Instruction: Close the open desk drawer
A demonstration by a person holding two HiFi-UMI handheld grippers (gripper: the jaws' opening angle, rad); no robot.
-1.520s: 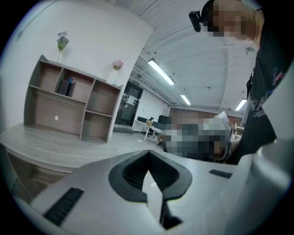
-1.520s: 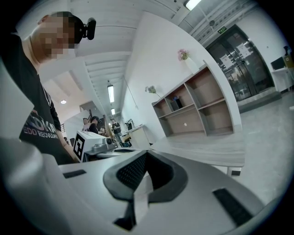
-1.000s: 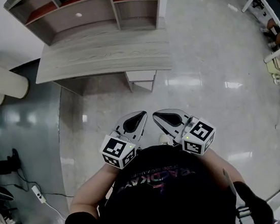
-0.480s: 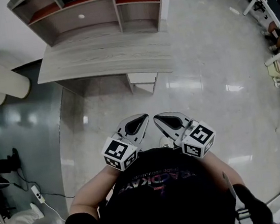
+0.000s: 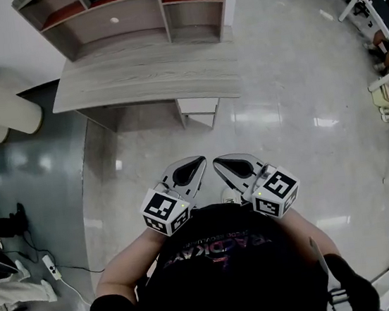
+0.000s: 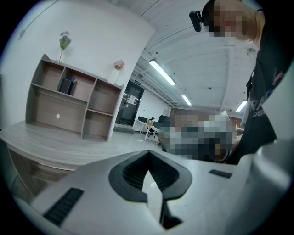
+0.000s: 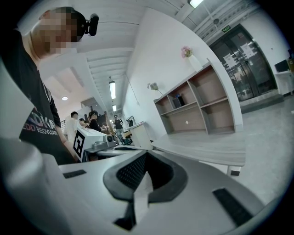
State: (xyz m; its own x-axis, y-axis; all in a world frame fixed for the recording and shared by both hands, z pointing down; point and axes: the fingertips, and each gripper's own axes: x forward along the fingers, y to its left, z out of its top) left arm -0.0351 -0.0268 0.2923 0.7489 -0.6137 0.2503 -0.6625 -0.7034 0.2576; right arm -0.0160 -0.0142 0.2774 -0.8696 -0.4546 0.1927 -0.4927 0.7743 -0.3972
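Under the front edge of the worktop (image 5: 145,79), toward its right end, the drawer (image 5: 197,108) juts out open, its pale front facing me. Between it and my claws lies a stretch of glossy floor (image 5: 285,139). I hold both claws near my chest, well apart from the drawer. The left claw (image 5: 194,164) is closed tight with nothing in it, and the right claw (image 5: 224,164) is the same, tips pressed together and empty. A shelf unit (image 5: 126,14) stands at the back of the worktop. Off to the left a pale rounded bin (image 5: 0,113) stands beside the worktop's corner, and a power strip (image 5: 50,265) lies on the floor nearer me.
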